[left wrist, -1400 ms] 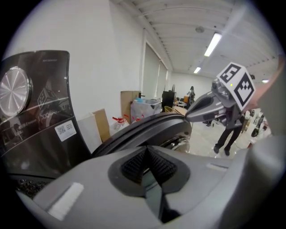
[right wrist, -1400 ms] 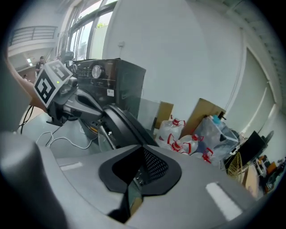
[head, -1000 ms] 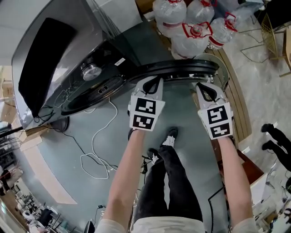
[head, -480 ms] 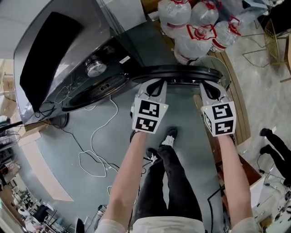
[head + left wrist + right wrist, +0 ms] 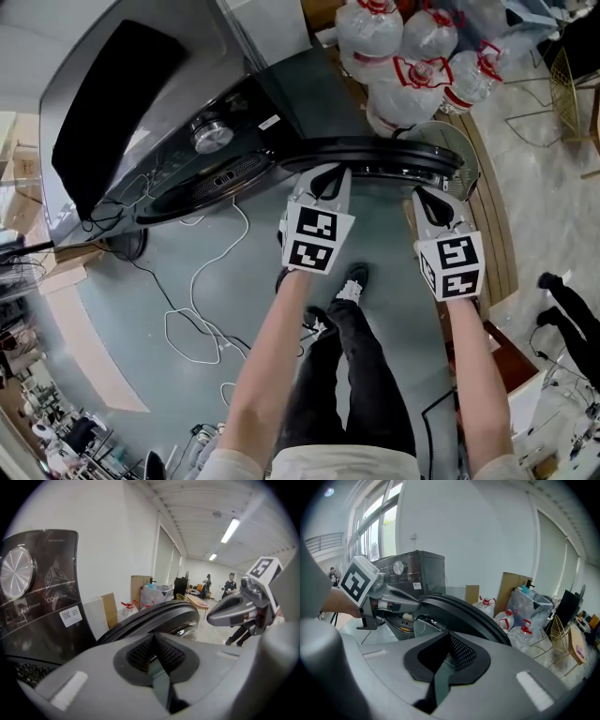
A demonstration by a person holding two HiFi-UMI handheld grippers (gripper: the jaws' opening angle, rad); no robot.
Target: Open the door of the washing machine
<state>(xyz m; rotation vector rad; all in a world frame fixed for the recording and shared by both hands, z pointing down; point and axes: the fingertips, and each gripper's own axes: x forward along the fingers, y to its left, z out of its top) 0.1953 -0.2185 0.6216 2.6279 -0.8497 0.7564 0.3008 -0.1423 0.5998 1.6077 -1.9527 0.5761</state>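
Note:
The washing machine (image 5: 141,112) stands at the upper left, dark-fronted with a silver dial (image 5: 211,133). Its round black door (image 5: 384,155) is swung out and shows edge-on across the head view. My left gripper (image 5: 323,176) sits at the door's near rim, jaws shut, nothing between the pads. My right gripper (image 5: 428,195) is just below the rim's right part, also shut and empty. In the left gripper view the door (image 5: 154,616) curves just past my left gripper (image 5: 154,649). The right gripper view shows the door (image 5: 464,613) beyond my right gripper (image 5: 450,652).
Large water bottles (image 5: 412,56) are stacked behind the door on a wooden pallet (image 5: 487,216). A white cable (image 5: 202,309) loops over the grey floor at the left. My own legs and shoes (image 5: 352,281) are below the door. A gold wire rack (image 5: 572,84) stands at the far right.
The picture has drifted a little down and right. The right gripper's marker cube has rolled slightly. Both grippers stay shut by the door's rim, and the door stands as before.

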